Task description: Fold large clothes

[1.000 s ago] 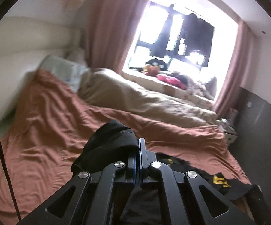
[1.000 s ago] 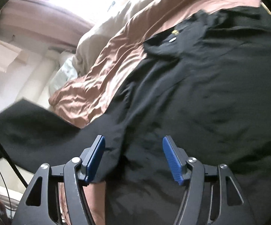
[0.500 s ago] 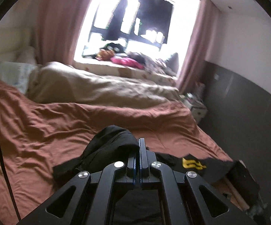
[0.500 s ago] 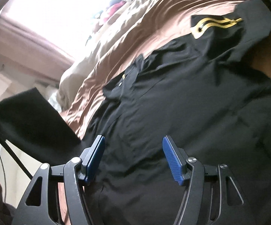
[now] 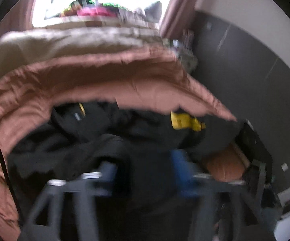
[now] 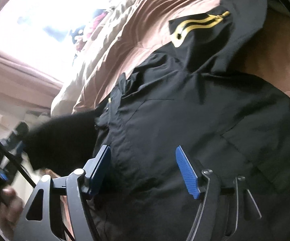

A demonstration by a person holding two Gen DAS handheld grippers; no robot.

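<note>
Left tongs (image 5: 145, 172) opening, dropped black shirt (image 6: 185, 120); right tongs (image 6: 142, 168) opening, empty; no legible writing

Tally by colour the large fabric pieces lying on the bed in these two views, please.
Black: 1, the black jacket with a yellow sleeve patch
Rust-brown: 1, the rust-brown bedspread
Beige: 1, the beige duvet
Total: 3
</note>
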